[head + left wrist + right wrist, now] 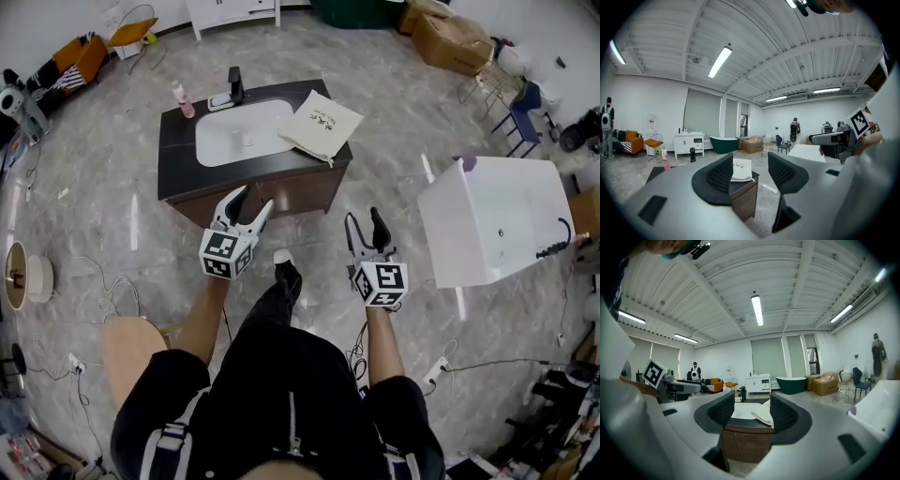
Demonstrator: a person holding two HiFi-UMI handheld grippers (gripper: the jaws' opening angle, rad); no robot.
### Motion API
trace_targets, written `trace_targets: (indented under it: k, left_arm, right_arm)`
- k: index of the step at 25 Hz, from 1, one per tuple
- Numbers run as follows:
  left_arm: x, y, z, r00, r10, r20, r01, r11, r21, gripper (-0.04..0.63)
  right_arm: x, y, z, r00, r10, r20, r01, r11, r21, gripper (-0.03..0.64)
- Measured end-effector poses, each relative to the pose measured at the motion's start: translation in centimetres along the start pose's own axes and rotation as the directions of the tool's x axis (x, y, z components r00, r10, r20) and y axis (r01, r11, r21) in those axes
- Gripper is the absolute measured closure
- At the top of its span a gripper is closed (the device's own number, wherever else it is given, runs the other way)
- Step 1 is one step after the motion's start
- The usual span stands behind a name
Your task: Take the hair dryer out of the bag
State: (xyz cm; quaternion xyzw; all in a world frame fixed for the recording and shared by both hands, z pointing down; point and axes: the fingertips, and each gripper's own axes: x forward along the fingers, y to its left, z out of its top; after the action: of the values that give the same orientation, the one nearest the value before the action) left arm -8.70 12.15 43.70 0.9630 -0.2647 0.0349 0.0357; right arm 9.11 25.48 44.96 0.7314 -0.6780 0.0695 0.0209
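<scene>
A cream cloth bag [322,125] with dark print lies flat on the right end of a dark vanity top [178,155], beside the white basin [239,133]. No hair dryer shows in any view. Both grippers are held level in front of the vanity, short of it and well apart from the bag. My left gripper [253,199] is open and empty; between its jaws in the left gripper view [750,172] I see the bag [741,169] far off. My right gripper [364,217] is open and empty too, and frames the bag [762,414] in its own view [752,414].
A pink bottle [184,99] and a black faucet [236,84] stand at the back of the vanity. A white bathtub [497,220] sits to the right. Cables trail over the marble floor, a round stool [131,342] is at my left, and cardboard boxes [450,37] lie far back.
</scene>
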Motion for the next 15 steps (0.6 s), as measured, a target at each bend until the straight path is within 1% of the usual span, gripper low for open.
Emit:
trace_targets:
  k: [3, 6, 11, 15]
  left_arm:
    - [2.6, 1.3, -0.4, 1.0, -0.001, -0.008, 0.001, 1.0, 0.002, 0.356]
    - [5.6, 3.0, 0.0, 1.0, 0.0, 0.002, 0.0, 1.0, 0.006, 0.356]
    - [11.0, 7.1, 0.5, 1.0, 0.012, 0.003, -0.012, 1.0, -0.004, 0.356]
    - [15.1, 10.6, 0.9, 1.0, 0.021, -0.003, -0.021, 1.0, 0.013, 0.356]
  right_arm:
    - [2.5, -1.0, -0.2, 1.0, 0.006, -0.011, -0.006, 1.0, -0.004, 0.383]
    - [5.7, -2.2, 0.1, 1.0, 0.016, -0.02, -0.017, 1.0, -0.012, 0.382]
    - [12.6, -3.5, 0.9, 0.997, 0.051, -0.052, -0.053, 0.998, -0.024, 0.371]
    - [18.2, -4.5, 1.8, 0.995, 0.072, -0.069, -0.074, 0.997, -0.037, 0.37]
